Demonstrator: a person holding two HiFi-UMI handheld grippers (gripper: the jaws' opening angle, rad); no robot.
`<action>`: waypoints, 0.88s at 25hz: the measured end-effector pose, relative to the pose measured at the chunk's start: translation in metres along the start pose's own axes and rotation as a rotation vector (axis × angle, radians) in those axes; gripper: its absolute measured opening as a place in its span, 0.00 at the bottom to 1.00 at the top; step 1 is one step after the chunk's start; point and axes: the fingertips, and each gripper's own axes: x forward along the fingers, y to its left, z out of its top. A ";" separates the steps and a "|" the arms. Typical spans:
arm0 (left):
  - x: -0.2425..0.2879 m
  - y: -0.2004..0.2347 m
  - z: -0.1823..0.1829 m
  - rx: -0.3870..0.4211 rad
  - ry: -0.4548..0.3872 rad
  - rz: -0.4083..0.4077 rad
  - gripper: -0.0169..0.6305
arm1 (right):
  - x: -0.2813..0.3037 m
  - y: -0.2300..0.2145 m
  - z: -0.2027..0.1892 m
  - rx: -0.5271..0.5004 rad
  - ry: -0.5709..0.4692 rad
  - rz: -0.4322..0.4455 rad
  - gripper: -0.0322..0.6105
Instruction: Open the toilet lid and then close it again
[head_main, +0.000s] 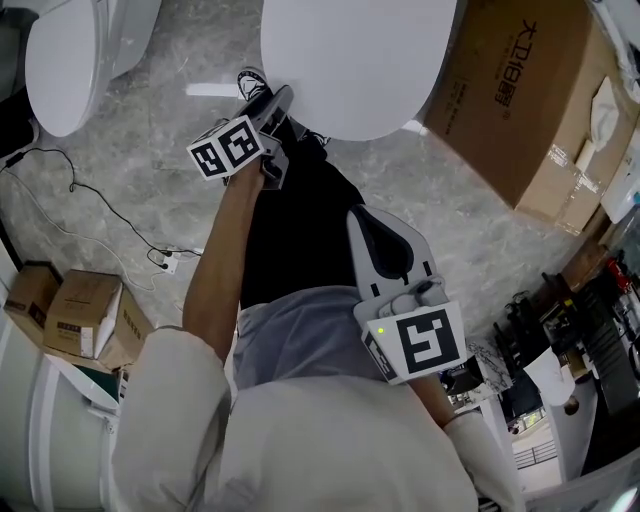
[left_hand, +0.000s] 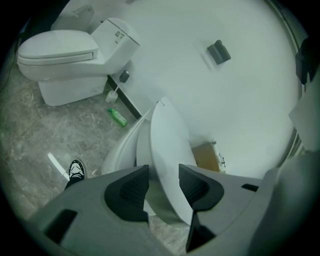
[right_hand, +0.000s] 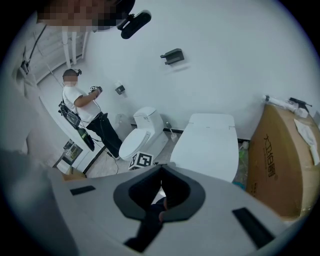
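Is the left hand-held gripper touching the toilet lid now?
Touching. The left gripper view shows the edge of the half-raised toilet lid clamped between the two pads of the left hand-held gripper.

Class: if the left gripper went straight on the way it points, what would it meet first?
The lid: its edge already sits between the left gripper's jaws, so it would only slide in deeper.

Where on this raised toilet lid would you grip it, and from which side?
Grip the toilet lid at its free front rim, coming from the front with one pad on each face. The rim is thin enough for the jaws and probably lies farthest from the hinge. The left gripper holds it that way.
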 end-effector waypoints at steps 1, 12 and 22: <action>-0.003 -0.003 0.002 0.001 -0.006 -0.007 0.30 | -0.001 0.002 0.001 -0.003 -0.003 0.004 0.07; -0.021 -0.031 0.021 -0.004 -0.065 -0.034 0.28 | -0.011 0.004 0.017 -0.030 -0.033 0.020 0.07; -0.031 -0.053 0.037 0.006 -0.106 -0.030 0.23 | -0.027 0.002 0.037 -0.059 -0.069 0.020 0.07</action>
